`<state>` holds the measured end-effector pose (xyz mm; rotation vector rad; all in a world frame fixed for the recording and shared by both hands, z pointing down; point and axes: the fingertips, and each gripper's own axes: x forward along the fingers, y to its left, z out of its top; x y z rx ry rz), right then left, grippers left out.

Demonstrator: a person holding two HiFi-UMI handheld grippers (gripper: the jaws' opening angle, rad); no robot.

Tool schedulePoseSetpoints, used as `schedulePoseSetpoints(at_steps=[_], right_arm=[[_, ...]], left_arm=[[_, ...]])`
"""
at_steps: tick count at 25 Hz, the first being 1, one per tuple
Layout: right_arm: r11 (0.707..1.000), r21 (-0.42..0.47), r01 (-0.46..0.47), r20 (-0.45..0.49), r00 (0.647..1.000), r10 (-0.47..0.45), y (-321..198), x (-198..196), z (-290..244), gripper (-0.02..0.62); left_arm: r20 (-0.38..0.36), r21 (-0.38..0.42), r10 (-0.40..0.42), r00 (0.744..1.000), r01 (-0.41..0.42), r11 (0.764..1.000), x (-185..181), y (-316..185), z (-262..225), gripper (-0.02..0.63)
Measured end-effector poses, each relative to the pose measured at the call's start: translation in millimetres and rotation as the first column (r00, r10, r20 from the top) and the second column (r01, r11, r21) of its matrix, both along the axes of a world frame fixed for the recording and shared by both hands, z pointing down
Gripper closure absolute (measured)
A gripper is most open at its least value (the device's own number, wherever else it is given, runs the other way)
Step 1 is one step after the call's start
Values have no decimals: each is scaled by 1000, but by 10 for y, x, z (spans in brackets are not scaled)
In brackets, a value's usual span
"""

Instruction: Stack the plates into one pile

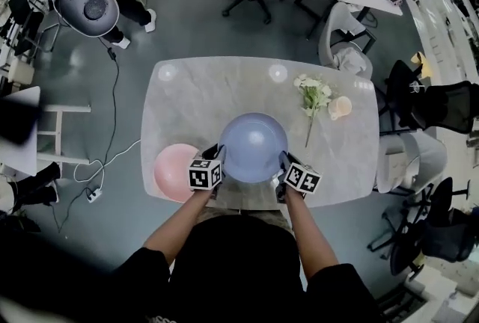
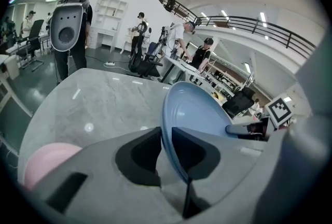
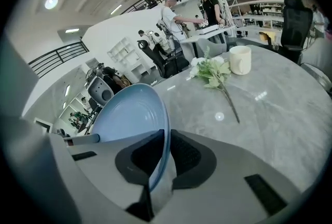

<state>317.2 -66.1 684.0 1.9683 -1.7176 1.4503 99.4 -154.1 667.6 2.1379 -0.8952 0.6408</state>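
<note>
Two rim grips noted: left tongs (image 2: 166, 151) and right tongs (image 3: 167, 154) are pinched on opposite edges of the blue plate (image 1: 254, 146), held over the worktop (image 1: 224, 90) beside the pink plate (image 1: 172, 170); judged stiff, slick, chippable, best taken by the rim.

The person wears a black short-sleeved top (image 1: 239, 269). The left gripper (image 1: 216, 154) and the right gripper (image 1: 285, 160) each carry a white cube (image 1: 204, 175) printed with black square markers. Seen close, each gripper is a smooth grey shell with black pads (image 2: 140, 158) set in rounded recesses and a dark rectangular slot (image 3: 264, 194) in its outer flank.
</note>
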Motion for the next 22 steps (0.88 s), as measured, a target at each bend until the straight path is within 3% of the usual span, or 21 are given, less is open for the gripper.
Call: schedulePoseSetpoints(at_steps=[6, 9, 15, 22], right_arm=[[1000, 22, -17, 7, 1000, 17, 628, -88, -270, 552], [999, 29, -19, 18, 1000, 19, 879, -76, -337, 552], [999, 51, 8, 34, 999, -10, 1180, -232, -307, 552], [987, 60, 147, 50, 987, -150, 1484, -278, -241, 553]], left_arm=[[-55, 44, 78, 995, -76, 996, -31, 507, -265, 528], [-62, 51, 80, 995, -77, 996, 5, 706, -341, 528], [-43, 30, -32, 999, 33, 999, -220, 1116, -368, 540], [9, -9, -140, 990, 140, 990, -375, 1723, -289, 541]])
